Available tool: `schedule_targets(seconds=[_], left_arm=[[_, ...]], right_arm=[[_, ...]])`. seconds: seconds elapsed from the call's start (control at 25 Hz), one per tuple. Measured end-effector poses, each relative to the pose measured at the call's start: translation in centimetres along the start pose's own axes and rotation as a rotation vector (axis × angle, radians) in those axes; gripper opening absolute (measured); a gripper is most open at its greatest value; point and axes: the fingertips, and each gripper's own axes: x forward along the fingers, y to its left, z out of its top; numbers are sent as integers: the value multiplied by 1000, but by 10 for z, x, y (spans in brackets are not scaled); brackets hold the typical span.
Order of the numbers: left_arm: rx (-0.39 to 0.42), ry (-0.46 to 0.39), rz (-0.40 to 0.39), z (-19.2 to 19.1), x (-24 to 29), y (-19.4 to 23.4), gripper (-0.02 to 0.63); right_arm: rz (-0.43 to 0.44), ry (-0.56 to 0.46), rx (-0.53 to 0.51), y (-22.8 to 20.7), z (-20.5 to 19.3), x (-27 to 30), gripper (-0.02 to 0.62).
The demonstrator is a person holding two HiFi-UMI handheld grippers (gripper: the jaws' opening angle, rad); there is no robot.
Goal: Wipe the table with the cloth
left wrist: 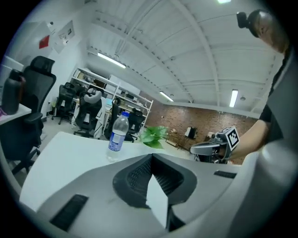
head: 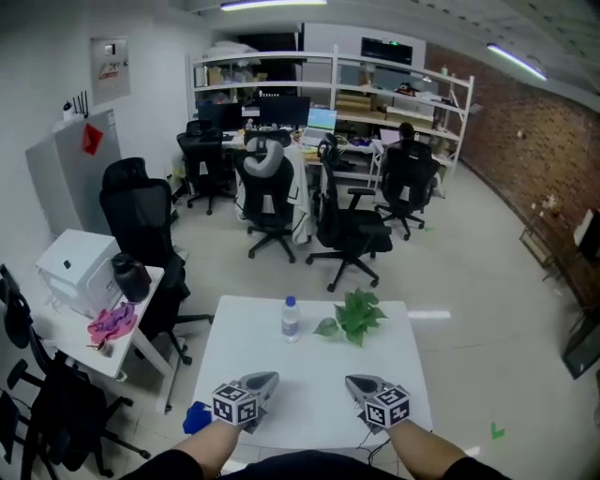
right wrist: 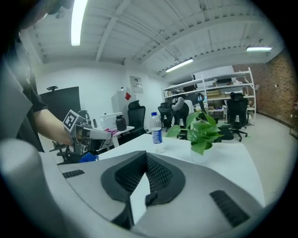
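Above the white surface's (head: 309,370) near edge, left tool (head: 268,380) and right tool (head: 353,382) are closed, empty; blue cloth (head: 197,417) lies just beside the left.

Bright, even light from ceiling tubes (head: 272,5) (edges bow heavily), gripper views softly blurred.

Black office chairs (head: 352,230) are grouped at mid-frame on a pale floor (head: 469,281); white shelving (head: 333,70) is seen above, a brick wall (head: 525,131) at right.
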Motion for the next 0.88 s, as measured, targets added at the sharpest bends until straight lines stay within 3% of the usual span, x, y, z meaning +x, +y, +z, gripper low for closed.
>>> schedule_targets(seconds=[0.2,0.88], left_arm=[[97,73,-33,-9,35,-30,0],[61,92,-38,-18,26,-29,0]], right_arm=[[-41,15,31,-27,-7,-18,14],[-16,57,3,-24,-11,-8,13]])
